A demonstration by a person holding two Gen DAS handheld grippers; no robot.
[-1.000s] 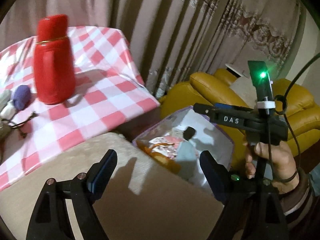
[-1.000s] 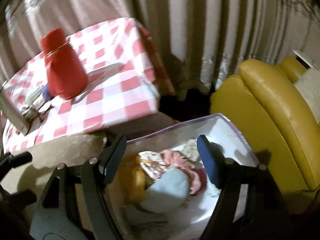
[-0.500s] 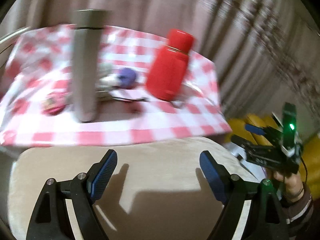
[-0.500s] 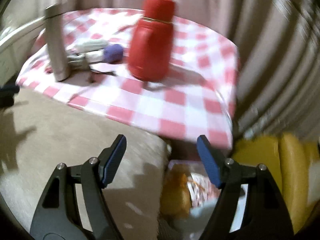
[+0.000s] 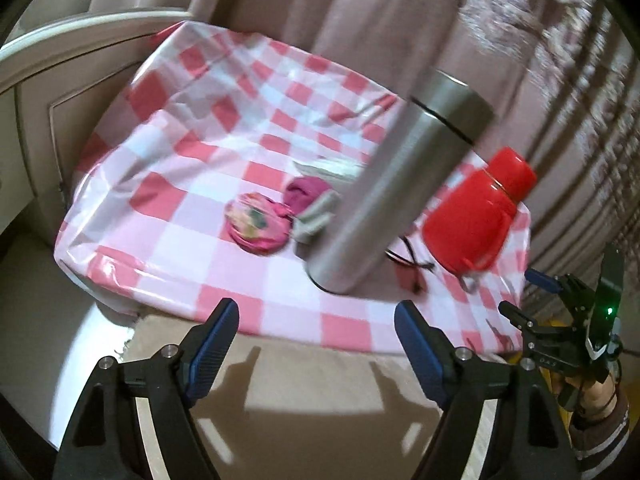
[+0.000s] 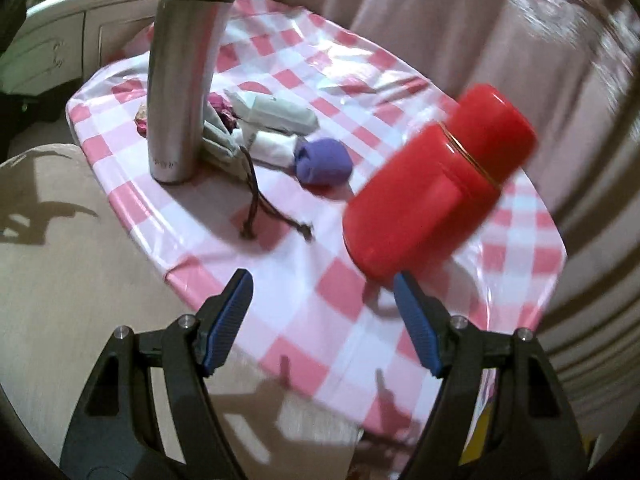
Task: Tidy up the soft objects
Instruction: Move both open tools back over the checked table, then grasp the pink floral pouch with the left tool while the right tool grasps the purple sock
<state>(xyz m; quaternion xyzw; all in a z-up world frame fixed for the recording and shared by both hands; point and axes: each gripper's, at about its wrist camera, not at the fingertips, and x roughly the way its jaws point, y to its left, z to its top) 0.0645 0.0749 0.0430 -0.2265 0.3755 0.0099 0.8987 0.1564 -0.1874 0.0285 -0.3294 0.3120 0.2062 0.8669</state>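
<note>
Several rolled soft items lie on a pink-checked tablecloth (image 5: 192, 216): a pink patterned roll (image 5: 256, 224), a magenta roll (image 5: 306, 194) and a grey one (image 5: 318, 216). The right wrist view shows a purple roll (image 6: 324, 162), a white roll (image 6: 272, 146), a pale grey-green roll (image 6: 280, 114) and a grey pouch with a dark cord (image 6: 256, 200). My left gripper (image 5: 316, 338) is open and empty over the beige cushion short of the table edge. My right gripper (image 6: 322, 316) is open and empty above the table's near edge; it also shows in the left wrist view (image 5: 560, 320).
A tall steel flask (image 5: 400, 204) (image 6: 180, 76) and a red flask (image 5: 476, 216) (image 6: 432, 188) stand among the soft items. A beige cushion (image 5: 312, 392) lies in front of the table. Curtains hang behind. A white cabinet (image 5: 40, 92) stands at left.
Both grippers swung left, away from the storage box and yellow sofa, and now face the checked table. Both stayed open and empty.
</note>
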